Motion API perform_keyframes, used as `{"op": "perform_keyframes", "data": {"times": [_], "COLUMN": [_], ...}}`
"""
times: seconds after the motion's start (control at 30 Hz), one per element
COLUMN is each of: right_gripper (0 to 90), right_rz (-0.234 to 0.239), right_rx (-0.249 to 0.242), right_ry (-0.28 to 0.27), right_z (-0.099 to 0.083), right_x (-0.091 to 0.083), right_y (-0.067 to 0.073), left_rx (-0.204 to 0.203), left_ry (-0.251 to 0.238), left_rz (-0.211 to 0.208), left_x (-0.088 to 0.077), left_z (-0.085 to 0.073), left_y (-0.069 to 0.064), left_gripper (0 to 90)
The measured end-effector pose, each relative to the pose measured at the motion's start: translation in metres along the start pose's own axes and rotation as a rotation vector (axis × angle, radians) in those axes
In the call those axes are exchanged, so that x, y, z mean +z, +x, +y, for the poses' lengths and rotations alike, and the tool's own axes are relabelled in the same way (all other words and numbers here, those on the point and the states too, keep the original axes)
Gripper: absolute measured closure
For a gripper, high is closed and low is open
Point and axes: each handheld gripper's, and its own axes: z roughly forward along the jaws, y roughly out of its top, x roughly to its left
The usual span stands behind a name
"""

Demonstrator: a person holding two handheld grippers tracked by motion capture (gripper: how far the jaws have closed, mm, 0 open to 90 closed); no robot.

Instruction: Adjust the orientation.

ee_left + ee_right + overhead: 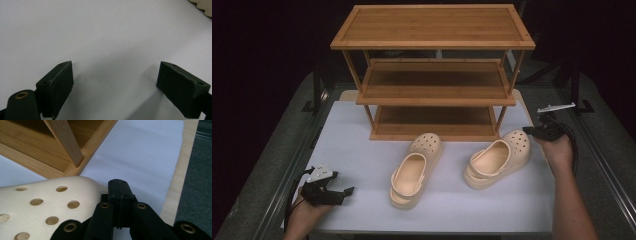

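Note:
Two cream perforated clogs lie on the white sheet in front of a wooden three-shelf rack [434, 90]. The left clog [414, 170] points toward the rack, and the right clog [497, 159] is angled with its toe to the back right. My right gripper [527, 130] is shut and empty, its tips just beside that toe. In the right gripper view the closed jaws [119, 186] sit next to the holed toe [37, 205]; contact is unclear. My left gripper [344, 191] rests low at the front left, open and empty. Its pads [61, 82] stand wide apart over bare sheet.
The rack's front right leg [66, 142] and bottom shelf stand just behind the right clog. The white sheet [362, 150] covers a wooden tabletop whose edge [178, 172] borders grey flooring. A corner of a clog sole [203, 6] shows in the left gripper view.

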Motion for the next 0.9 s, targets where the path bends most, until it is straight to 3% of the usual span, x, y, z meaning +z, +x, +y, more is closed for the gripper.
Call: {"op": "perform_keyframes", "data": {"times": [0.4,0.9], "right_gripper": [90.0,90.0], "right_rz": [0.066,0.178], "right_rx": [-0.038,-0.158], "right_ry": [-0.02,-0.045], "right_z": [-0.006,-0.009], "right_x": [0.0,0.011], "right_y": [0.008,0.059], "left_rx": [-0.001,0.0], "left_ry": [0.001,0.0], "left_rz": [-0.001,0.001], "left_x": [0.0,0.0], "left_z": [0.0,0.0], "left_y": [0.0,0.0], "left_gripper": [13.0,13.0]}}
